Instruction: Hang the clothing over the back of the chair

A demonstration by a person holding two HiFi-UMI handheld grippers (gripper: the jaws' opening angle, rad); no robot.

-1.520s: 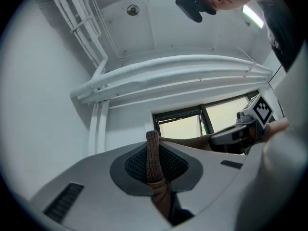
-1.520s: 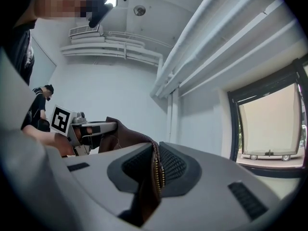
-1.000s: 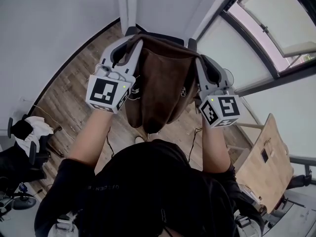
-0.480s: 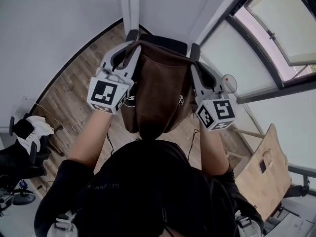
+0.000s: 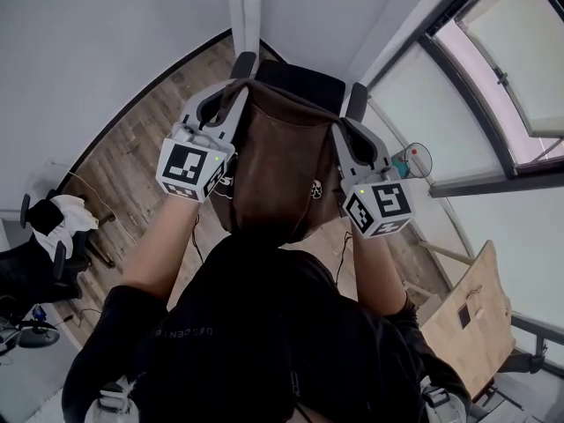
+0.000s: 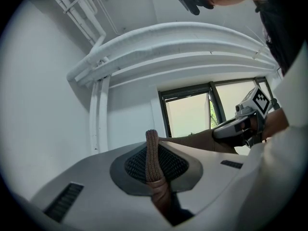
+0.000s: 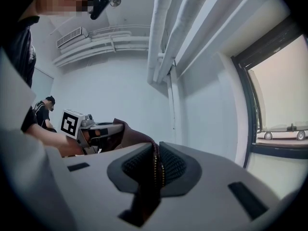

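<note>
A brown garment (image 5: 278,174) hangs stretched between my two grippers, just in front of the black chair back (image 5: 304,82) and above it. My left gripper (image 5: 238,91) is shut on its upper left edge, and my right gripper (image 5: 340,130) is shut on its upper right edge. In the left gripper view a ribbed brown hem (image 6: 153,155) is pinched between the pads of the left gripper (image 6: 154,167). The right gripper view shows a dark fold with a zipper (image 7: 156,170) clamped in the right gripper (image 7: 155,174). The chair's seat is hidden behind the cloth.
The chair stands in a corner between a white wall with a vertical pipe (image 5: 244,11) and a large window (image 5: 493,77). A wooden board (image 5: 467,311) leans at lower right. Black and white gear (image 5: 48,236) sits at left on the wood floor (image 5: 132,157).
Both grippers have moved forward and down with the garment toward the chair back, which now shows more fully above the cloth. Both grips are unchanged.
</note>
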